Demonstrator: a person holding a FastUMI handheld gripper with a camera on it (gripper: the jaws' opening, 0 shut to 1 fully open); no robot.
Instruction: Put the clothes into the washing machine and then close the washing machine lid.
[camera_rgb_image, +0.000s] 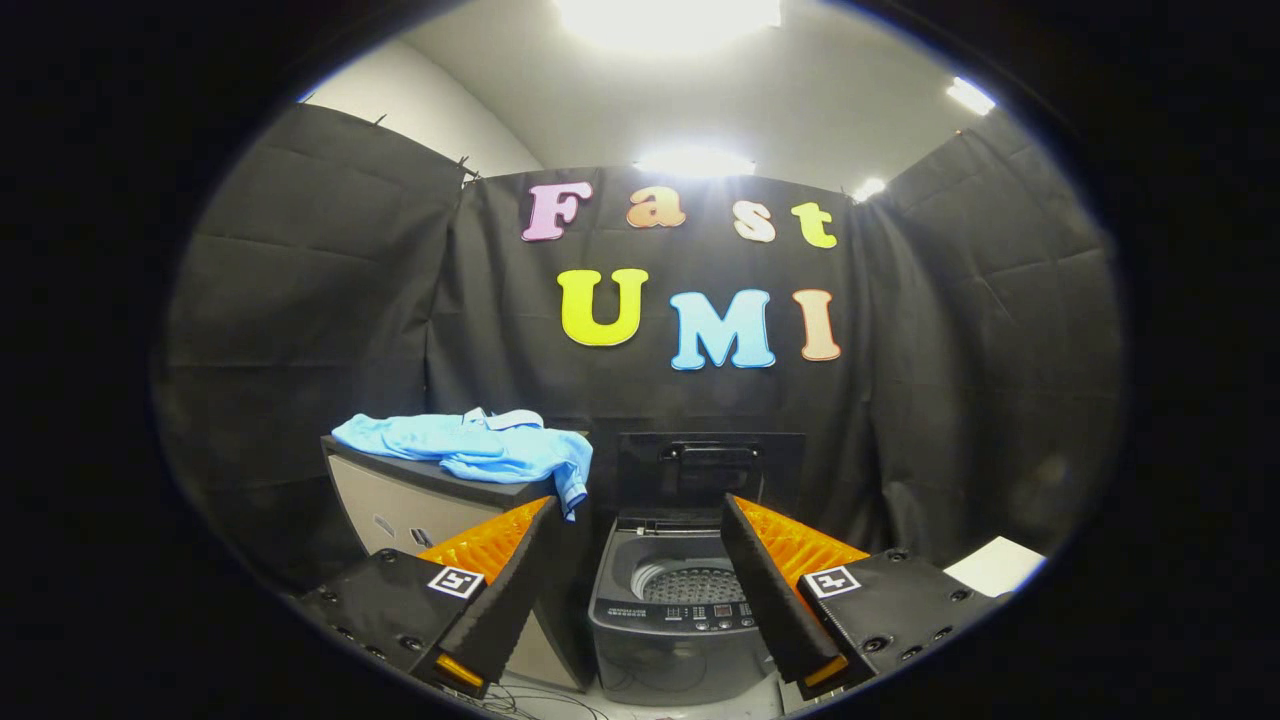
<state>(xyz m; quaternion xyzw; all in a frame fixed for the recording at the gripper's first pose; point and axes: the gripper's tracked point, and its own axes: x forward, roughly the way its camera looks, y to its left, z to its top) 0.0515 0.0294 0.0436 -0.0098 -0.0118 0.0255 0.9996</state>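
A light blue garment (480, 448) lies crumpled on top of a grey cabinet (400, 500), with one sleeve hanging over the cabinet's right edge. Just right of the cabinet stands a small top-loading washing machine (680, 610). Its lid (712, 468) is raised upright at the back, and the perforated drum (690, 582) shows inside. My gripper (637, 510) is open, its fingers spread wide with nothing between them. The washer's opening lies between and beyond the fingers. The garment is ahead of the left finger (500, 590) and above it.
Black cloth walls close in the booth on three sides. A white sheet (995, 565) lies to the right, beyond the right finger. Cables (540, 700) run on the floor in front of the washer.
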